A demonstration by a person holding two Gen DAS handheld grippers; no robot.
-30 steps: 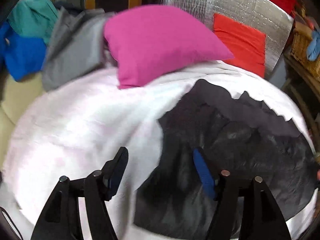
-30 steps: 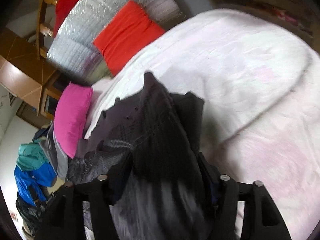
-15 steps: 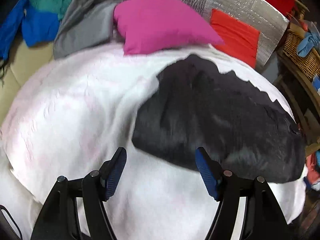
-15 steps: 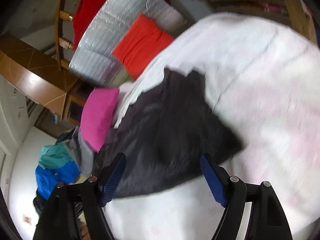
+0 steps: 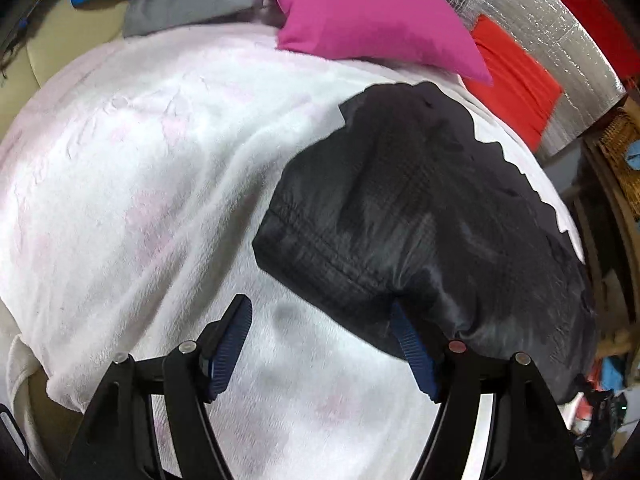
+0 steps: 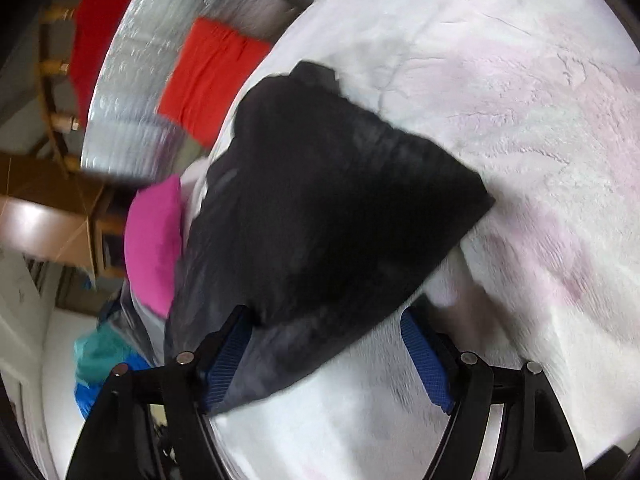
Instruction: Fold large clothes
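Black garment on white blanket; no readable writing.

Soft cloth all over, one shiny sheet behind

Black garment: thin woven cloth, slight sheen, stitched hem. White blanket: fluffy plush, matt. Pink pillow: smooth matt fabric. Silver sheet: quilted reflective foil. Gripper pads: ribbed blue rubber on black plastic.
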